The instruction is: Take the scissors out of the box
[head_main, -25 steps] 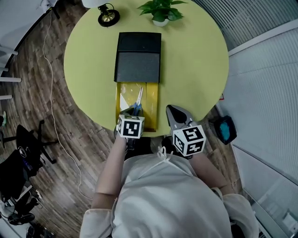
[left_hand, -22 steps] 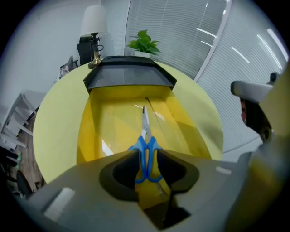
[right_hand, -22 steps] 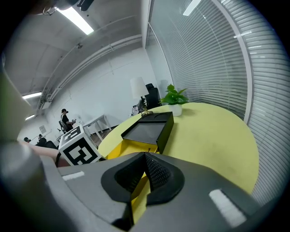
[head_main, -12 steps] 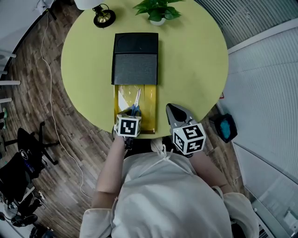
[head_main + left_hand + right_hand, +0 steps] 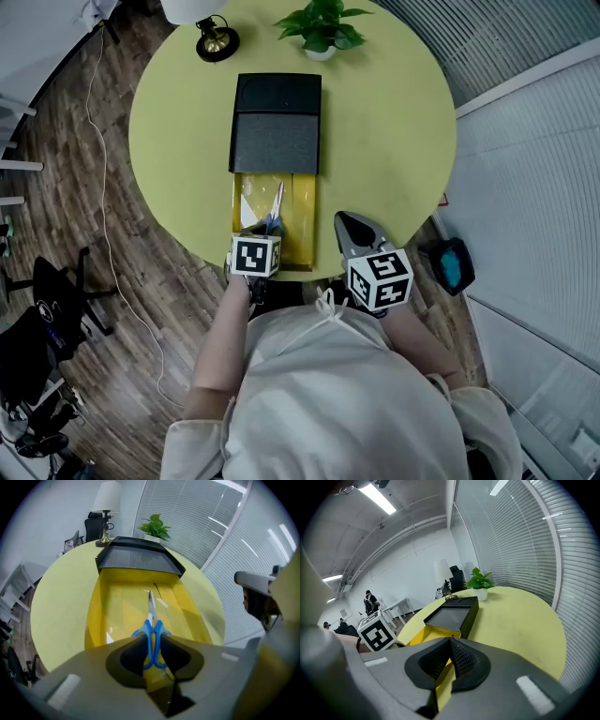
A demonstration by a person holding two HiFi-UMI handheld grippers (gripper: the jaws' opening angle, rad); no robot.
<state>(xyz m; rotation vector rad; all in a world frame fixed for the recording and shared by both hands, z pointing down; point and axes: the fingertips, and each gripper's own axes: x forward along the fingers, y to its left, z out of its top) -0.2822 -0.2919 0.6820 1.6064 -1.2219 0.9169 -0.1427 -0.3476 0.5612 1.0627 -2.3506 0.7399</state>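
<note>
Closing the left gripper (image 5: 151,645) on the blue handle loops of the scissors (image 5: 151,616), pads just meeting them; lying flat in the pulled-out yellow tray (image 5: 117,606) of the box, blades toward its black sleeve (image 5: 136,559); might catch one loop only and let the pair swing or drop on lifting, or drag the light tray along; keeping the right gripper (image 5: 450,641) closed, empty, right of the tray; nothing barring a straight lift; desk lamp (image 5: 217,37) and potted plant (image 5: 322,28) well apart, far across the table (image 5: 394,141)

scissors (image 5: 151,630): glossy metal blades, smooth blue plastic handles | box (image 5: 101,616): shiny yellow lining | lid (image 5: 277,122): matt black | table (image 5: 394,141): smooth matt | floor (image 5: 84,234): wood
</note>
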